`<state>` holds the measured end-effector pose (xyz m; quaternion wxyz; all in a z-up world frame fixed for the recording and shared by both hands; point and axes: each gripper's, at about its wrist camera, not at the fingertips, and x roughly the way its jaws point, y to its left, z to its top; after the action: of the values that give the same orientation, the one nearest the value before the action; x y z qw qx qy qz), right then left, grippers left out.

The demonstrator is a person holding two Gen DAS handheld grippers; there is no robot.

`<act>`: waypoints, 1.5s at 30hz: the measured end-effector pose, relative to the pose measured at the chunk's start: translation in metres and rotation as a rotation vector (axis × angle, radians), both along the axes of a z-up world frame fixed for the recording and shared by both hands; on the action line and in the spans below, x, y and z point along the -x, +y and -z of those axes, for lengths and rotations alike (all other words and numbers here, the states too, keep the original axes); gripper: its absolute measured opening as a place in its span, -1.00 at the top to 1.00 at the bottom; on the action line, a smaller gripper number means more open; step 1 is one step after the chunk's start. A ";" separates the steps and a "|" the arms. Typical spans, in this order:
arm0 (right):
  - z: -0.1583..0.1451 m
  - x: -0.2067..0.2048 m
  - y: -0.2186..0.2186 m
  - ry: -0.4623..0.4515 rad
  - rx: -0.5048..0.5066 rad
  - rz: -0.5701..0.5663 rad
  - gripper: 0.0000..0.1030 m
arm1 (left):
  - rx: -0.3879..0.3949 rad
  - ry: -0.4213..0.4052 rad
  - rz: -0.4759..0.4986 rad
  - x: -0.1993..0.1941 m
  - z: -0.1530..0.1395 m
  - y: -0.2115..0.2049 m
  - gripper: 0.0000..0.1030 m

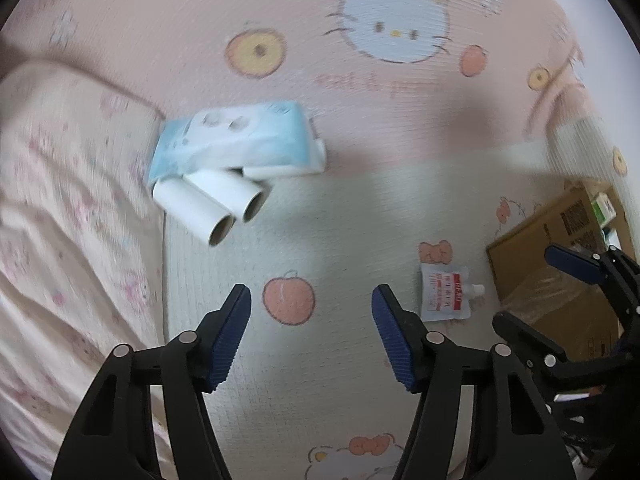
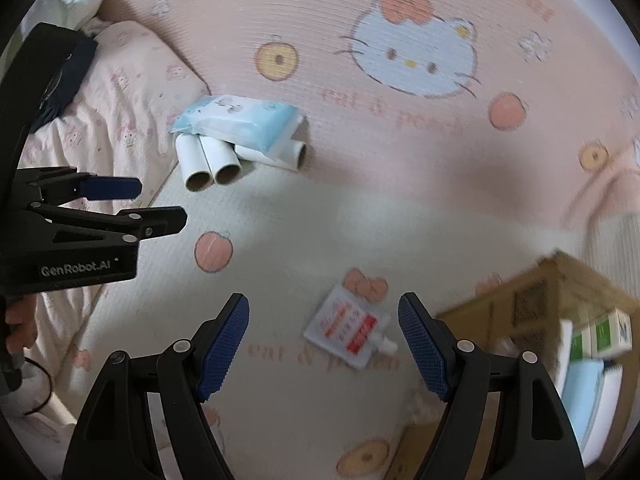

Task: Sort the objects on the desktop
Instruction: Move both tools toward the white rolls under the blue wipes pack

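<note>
A light-blue wipes pack (image 1: 236,140) (image 2: 240,120) lies on a cartoon-print mat, resting on three white paper rolls (image 1: 212,208) (image 2: 208,160). A small white pouch with red print and a spout (image 1: 446,292) (image 2: 348,328) lies flat nearer the front. My left gripper (image 1: 310,296) (image 2: 160,202) hovers open over bare mat, below the rolls, with nothing between its fingers. My right gripper (image 2: 324,304) (image 1: 532,292) is open too, above the mat. In its own view the pouch shows between its fingertips, untouched.
A cardboard box (image 1: 552,256) (image 2: 520,300) stands at the right, with green-and-white cartons (image 2: 600,332) and a light-blue pack (image 2: 584,392) inside. Pink patterned bedding (image 1: 60,200) (image 2: 120,92) borders the mat on the left. A hand (image 2: 20,328) holds the left gripper.
</note>
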<state>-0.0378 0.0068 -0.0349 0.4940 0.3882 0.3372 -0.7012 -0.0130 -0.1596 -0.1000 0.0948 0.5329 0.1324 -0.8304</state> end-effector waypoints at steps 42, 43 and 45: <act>0.079 -0.042 -0.177 -0.096 0.158 -0.245 -0.47 | -0.528 0.243 -0.526 0.000 0.089 -0.169 -0.16; 0.079 -0.042 -0.180 -0.090 0.159 -0.247 -0.47 | -0.530 0.243 -0.536 0.001 0.090 -0.171 -0.16; 0.082 -0.038 -0.188 -0.105 0.185 -0.251 -0.47 | -0.538 0.242 -0.549 0.005 0.094 -0.175 -0.16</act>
<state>0.0003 -0.1817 -0.1171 0.6282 0.3319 0.2906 -0.6409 -0.0180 -0.3349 -0.1935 0.1540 0.3817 0.4928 -0.7667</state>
